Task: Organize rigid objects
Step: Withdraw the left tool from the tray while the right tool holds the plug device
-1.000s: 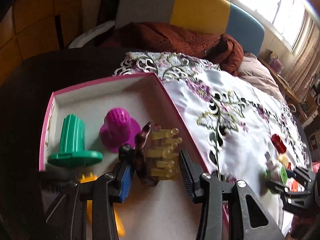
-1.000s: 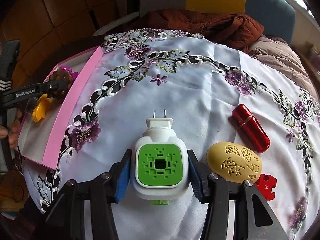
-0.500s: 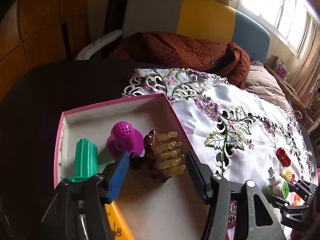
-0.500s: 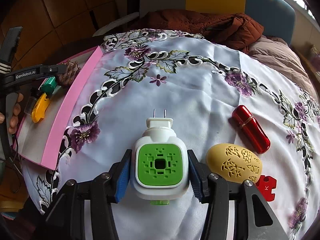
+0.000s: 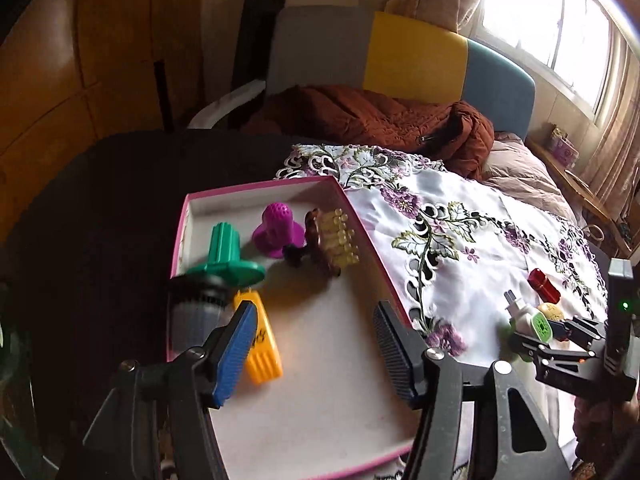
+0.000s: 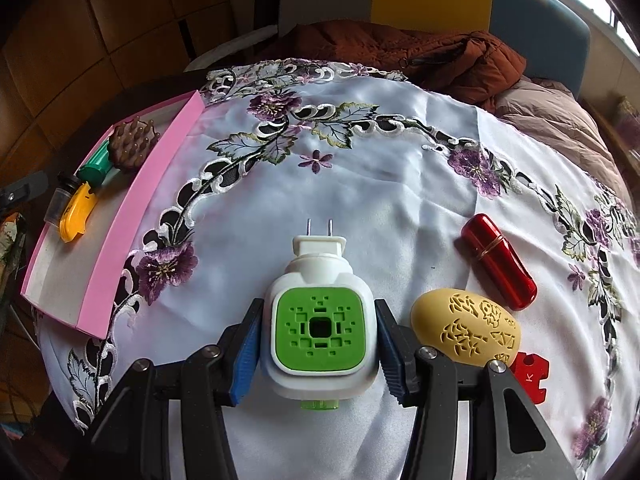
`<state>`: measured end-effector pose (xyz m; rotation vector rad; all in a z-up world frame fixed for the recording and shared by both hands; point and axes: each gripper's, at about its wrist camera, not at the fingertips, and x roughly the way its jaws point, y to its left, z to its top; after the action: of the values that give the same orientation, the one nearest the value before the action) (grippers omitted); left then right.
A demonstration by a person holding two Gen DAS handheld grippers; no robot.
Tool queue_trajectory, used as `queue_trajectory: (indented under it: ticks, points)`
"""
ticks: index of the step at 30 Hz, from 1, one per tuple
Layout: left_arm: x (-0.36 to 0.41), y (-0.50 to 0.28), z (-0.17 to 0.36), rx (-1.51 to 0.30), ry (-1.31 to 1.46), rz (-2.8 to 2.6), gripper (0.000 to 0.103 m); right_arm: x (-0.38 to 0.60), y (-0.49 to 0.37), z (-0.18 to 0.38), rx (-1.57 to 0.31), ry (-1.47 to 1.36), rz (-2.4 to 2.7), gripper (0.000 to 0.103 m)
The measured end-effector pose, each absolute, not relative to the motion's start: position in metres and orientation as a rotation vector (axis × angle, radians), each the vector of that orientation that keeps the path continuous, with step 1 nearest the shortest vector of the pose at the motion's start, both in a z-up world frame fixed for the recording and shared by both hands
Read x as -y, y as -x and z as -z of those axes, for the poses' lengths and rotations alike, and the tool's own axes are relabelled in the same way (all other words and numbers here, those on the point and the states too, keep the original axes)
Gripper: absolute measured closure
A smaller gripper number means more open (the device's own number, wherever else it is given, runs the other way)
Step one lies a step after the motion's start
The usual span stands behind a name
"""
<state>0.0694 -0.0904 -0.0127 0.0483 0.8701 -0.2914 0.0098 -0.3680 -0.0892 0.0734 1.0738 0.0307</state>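
White-and-green plug-in unit (image 6: 320,324) sits clamped between my right gripper (image 6: 318,350) pads. My left gripper (image 5: 316,352) gapes wide with nothing in it, above the pink box (image 5: 360,224); brown massage comb (image 5: 330,240) lies ahead.

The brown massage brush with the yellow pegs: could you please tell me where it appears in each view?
Left wrist view: brown massage brush centre-left, inside the pink box, near its right wall, beside the purple piece.
Right wrist view: brush upper left, at the box's far end.
Shared landmark: the pink box.
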Motion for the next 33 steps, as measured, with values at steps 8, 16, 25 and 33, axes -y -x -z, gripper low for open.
queue_trajectory:
  ticks: [8,16,25,33]
  points:
    - [0.073,-0.04,0.013,-0.873,-0.048,0.254,0.042,0.366,-0.01,0.097,-1.091,-0.062,-0.018,0.05]
    - [0.055,-0.033,0.017,-0.881,-0.011,0.243,0.042,0.368,-0.009,0.098,-1.087,-0.101,-0.031,0.05]
    - [0.046,-0.031,0.018,-0.888,0.018,0.255,0.042,0.371,-0.011,0.093,-1.096,-0.146,-0.022,0.035]
    - [0.031,-0.028,0.023,-0.9,0.042,0.251,0.042,0.373,-0.015,0.08,-1.105,-0.134,-0.016,0.027]
